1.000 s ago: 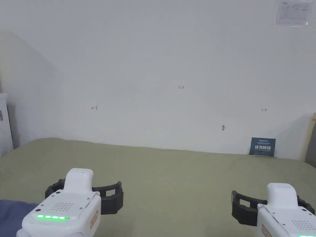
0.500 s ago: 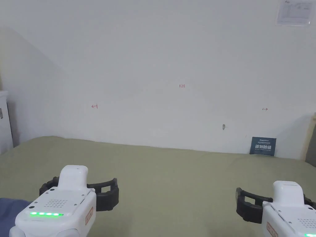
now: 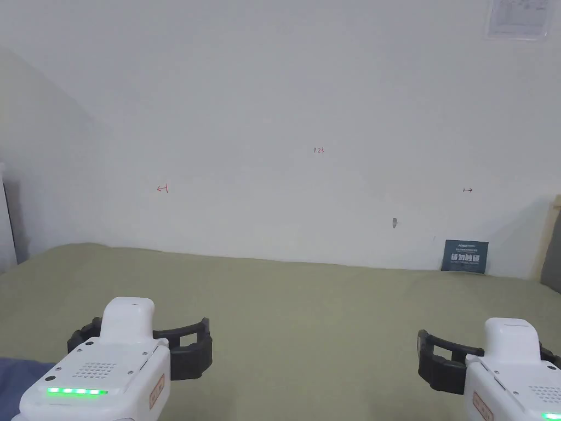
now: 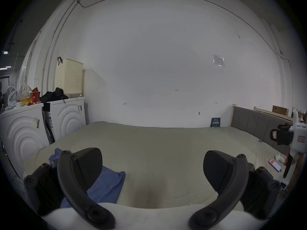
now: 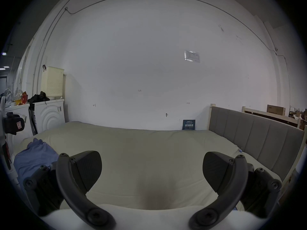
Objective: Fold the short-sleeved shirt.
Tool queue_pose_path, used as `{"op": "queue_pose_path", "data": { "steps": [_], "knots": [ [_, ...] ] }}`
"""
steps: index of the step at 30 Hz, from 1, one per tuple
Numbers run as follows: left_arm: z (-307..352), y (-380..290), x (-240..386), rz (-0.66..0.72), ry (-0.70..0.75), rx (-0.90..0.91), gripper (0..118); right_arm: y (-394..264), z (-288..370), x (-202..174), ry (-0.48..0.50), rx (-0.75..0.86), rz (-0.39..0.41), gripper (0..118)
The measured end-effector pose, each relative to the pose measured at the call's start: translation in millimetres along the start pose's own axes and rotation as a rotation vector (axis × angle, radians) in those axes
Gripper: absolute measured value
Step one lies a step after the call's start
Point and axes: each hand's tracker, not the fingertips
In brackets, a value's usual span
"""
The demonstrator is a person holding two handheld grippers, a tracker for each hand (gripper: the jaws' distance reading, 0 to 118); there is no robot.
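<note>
Head view: both grippers sit low in the frame over the olive-green bed [image 3: 307, 307], the left gripper [image 3: 139, 351] at lower left, the right gripper [image 3: 482, 364] at lower right; a sliver of the blue shirt [image 3: 16, 378] shows at the bottom left edge.
Left gripper view: shows what the head view cuts off, namely the washing machines [image 4: 66, 115] and cream basket [image 4: 69, 77] at left, the grey headboard [image 4: 255, 125] at right, and a phone [image 4: 275, 164] on the bed's right edge.
Right gripper view: shows more of the shirt [image 5: 33, 157], at lower left, and the full length of the headboard [image 5: 255, 134].
Shirt look: plain blue, bunched and rumpled, not laid flat; sleeves cannot be made out.
Shirt place: on the bed's left side, near its edge.
Shirt to fingers: in the left gripper view it lies behind and below the left-hand finger [image 4: 86, 165], contact unclear; well apart from the right gripper's fingers [image 5: 86, 167].
Left gripper jaws: wide apart, nothing between them.
Right gripper jaws: wide apart, nothing between them.
</note>
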Motion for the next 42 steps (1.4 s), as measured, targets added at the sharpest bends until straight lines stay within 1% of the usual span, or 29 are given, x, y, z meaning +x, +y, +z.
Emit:
{"op": "queue_pose_path", "data": {
  "steps": [7,11,19,25,33,36,39,42],
  "knots": [
    [-5,2,-1,-0.001,0.010,0.001,118,-2,-2,-1,0.001,0.006,0.020,118],
    [-4,2,-2,-0.007,0.015,-0.002,118,-4,-1,-1,0.008,0.001,0.010,118],
    [-3,3,-8,0.011,0.028,-0.008,118,-5,1,-1,-0.003,-0.006,0.024,118],
    [-5,2,-9,0.011,0.045,-0.013,118,-5,2,-1,-0.003,-0.003,0.015,118],
    [-3,2,-8,0.014,0.027,-0.004,118,-5,7,0,-0.002,0.005,0.035,118],
    [-1,2,-3,0.013,0.027,0.008,118,-7,4,2,0.026,-0.032,0.034,118],
    [-2,1,-2,0.065,-0.016,0.009,118,-11,-1,2,0.035,-0.091,0.021,118],
    [-4,1,0,0.041,-0.002,0.010,118,-15,4,0,0.027,-0.064,0.016,118]
  ]
}}
